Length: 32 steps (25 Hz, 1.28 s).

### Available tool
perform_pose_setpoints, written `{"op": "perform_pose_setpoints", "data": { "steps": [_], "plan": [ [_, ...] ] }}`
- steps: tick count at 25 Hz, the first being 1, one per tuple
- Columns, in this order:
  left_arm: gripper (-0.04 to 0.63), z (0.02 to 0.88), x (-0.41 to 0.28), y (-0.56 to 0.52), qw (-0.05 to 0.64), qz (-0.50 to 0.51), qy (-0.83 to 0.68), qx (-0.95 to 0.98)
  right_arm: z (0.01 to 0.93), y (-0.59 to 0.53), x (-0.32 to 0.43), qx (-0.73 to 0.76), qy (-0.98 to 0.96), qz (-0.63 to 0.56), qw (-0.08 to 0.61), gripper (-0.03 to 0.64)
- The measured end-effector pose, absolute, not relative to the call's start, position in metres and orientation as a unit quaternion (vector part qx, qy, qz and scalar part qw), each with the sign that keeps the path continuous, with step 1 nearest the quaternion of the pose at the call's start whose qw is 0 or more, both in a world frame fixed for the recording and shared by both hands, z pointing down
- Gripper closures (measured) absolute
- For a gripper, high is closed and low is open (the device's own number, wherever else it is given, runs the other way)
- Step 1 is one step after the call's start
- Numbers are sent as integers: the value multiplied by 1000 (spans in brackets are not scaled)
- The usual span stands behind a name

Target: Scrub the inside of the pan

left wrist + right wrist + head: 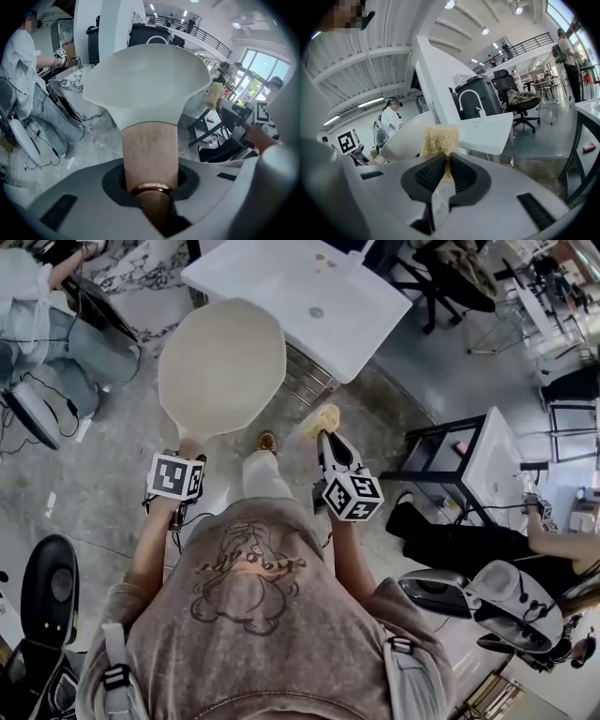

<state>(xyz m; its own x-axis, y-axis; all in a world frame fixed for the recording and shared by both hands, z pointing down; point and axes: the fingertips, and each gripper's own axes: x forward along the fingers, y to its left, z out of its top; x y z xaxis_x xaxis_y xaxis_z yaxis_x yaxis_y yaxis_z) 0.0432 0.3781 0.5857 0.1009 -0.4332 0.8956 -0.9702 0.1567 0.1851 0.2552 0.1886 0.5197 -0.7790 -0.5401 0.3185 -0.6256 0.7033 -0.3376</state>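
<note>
Pan [221, 367], cream-coloured and wide, held up in the air straight ahead of the left tool [190, 450], high over the grey floor [112, 493]. Carried by its wooden handle [150, 154], with the copper-coloured collar near the handle's end sitting right in the tool's throat. Left tool clenched on that handle, dark pads pressed against both sides of the wood. Seen from along this tool, pan body spreading out wide beyond the handle and filling the middle of the view.

Right tool [326, 439] clenched as well, pinching a yellow, fuzzy sponge [321, 418] with its tuft sticking out past the tips. In the right gripper view, ribbed pads closed tight on the lower part of the sponge [439, 139], with a thin pale strip trailing back between them toward the body of the tool. Sponge off to the right of the left tool, near the pan's rim but apart from it. Pan edge just to the left of the right tool's tips.

White sink [272, 282] with a drain and a curved faucet farther ahead of both tools, beyond the pan. Seated person [56, 343] well off to the left of the left tool.
</note>
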Motion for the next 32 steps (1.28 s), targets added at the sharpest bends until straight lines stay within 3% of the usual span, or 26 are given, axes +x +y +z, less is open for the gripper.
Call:
{"op": "perform_pose_setpoints", "data": {
  "steps": [19, 32],
  "plan": [
    [499, 571, -57, 163, 463, 321, -578, 591, 489, -33, 170, 323, -916, 213, 112, 572],
    [499, 576, -103, 77, 432, 374, -527, 629, 491, -97, 131, 370, -895, 226, 102, 572]
  ]
}}
